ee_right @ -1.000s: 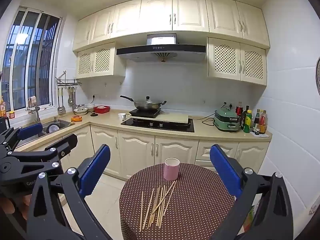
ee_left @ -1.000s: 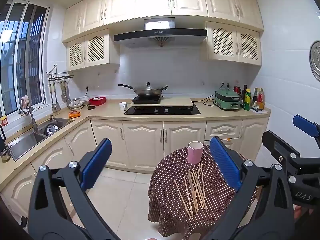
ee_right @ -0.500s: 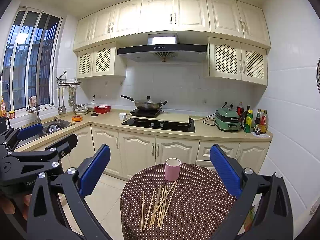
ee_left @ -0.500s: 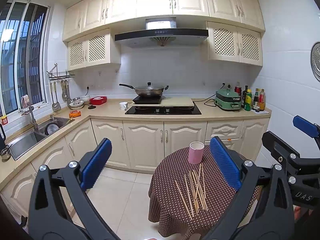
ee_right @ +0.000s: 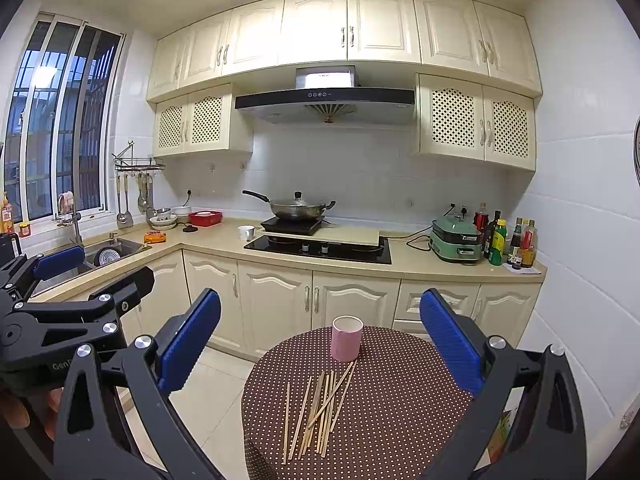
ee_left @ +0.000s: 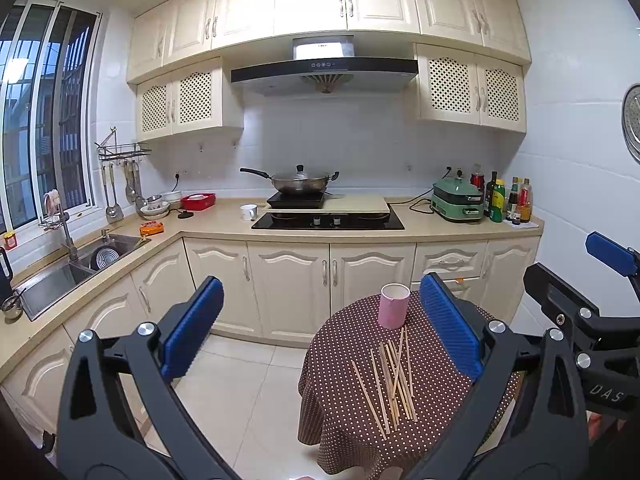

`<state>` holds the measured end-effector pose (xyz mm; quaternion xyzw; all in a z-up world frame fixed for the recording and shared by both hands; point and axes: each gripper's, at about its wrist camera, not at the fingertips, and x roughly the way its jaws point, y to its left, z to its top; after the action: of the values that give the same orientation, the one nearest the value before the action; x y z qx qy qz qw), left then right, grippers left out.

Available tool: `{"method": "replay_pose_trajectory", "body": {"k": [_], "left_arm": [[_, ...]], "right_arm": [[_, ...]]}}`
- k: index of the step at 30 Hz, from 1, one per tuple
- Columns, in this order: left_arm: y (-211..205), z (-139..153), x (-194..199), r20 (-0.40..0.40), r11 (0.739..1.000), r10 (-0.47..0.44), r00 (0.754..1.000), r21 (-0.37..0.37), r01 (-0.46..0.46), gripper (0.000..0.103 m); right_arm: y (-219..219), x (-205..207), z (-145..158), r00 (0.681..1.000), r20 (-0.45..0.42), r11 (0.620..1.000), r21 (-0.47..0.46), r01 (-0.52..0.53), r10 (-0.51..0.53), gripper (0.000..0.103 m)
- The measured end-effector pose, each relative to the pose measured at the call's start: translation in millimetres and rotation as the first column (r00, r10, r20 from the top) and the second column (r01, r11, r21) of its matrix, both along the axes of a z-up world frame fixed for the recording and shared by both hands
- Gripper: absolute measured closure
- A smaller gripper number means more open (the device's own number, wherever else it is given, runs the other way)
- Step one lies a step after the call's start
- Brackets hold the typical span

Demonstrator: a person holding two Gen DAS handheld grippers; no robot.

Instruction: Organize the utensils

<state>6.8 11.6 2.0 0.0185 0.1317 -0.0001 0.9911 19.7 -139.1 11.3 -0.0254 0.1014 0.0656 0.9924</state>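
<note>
Several wooden chopsticks (ee_left: 391, 380) (ee_right: 320, 412) lie scattered on a round table with a brown dotted cloth (ee_left: 344, 420) (ee_right: 400, 412). A pink cup (ee_left: 394, 311) (ee_right: 346, 338) stands upright just behind them. My left gripper (ee_left: 320, 328) is open and held well above and short of the table, which lies ahead to its right. My right gripper (ee_right: 320, 336) is open too, empty, with the cup and chopsticks seen between its blue fingers. Each gripper shows at the edge of the other's view.
Behind the table runs an L-shaped counter (ee_right: 216, 242) with a sink (ee_left: 60, 272) at left, a hob with a wok (ee_left: 298, 184), a green cooker (ee_left: 458, 199) and bottles (ee_right: 516, 242) at right. White floor tiles (ee_left: 240, 392) lie left of the table.
Both views have shifted only slightly toward the table; both grippers stay open and nothing on the table has moved.
</note>
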Motion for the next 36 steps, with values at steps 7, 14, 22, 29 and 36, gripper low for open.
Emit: {"method": "replay_pose_trajectory", "body": {"k": [7, 14, 22, 29, 36], "left_arm": [[-1.5, -1.5, -1.6, 0.003, 1.0, 0.0, 1.0, 0.002, 0.0, 0.006], [-1.7, -1.9, -3.0, 0.004, 1.0, -0.002, 1.0, -0.001, 0.002, 0.006], [-3.2, -0.2, -2.9, 0.003, 1.0, -0.003, 1.0, 0.0, 0.003, 0.006], [-3.0, 0.3, -3.0, 0.005, 1.0, -0.003, 1.0, -0.001, 0.003, 0.006], [-1.8, 0.3, -3.4, 0.006, 1.0, -0.002, 1.0, -0.003, 0.002, 0.006]], "right_arm": [[-1.2, 0.1, 0.3, 1.0, 0.001, 1.0, -0.001, 0.001, -0.001, 0.007], [-1.3, 0.5, -2.2, 1.0, 0.0, 1.0, 0.001, 0.005, -0.005, 0.007], [-1.3, 0.1, -2.1, 1.0, 0.001, 1.0, 0.0, 0.006, -0.006, 0.007], [-1.3, -0.1, -2.4, 1.0, 0.003, 1.0, -0.001, 0.005, -0.005, 0.007], [-1.2, 0.6, -1.5, 1.0, 0.0, 1.0, -0.001, 0.005, -0.005, 0.007]]}}
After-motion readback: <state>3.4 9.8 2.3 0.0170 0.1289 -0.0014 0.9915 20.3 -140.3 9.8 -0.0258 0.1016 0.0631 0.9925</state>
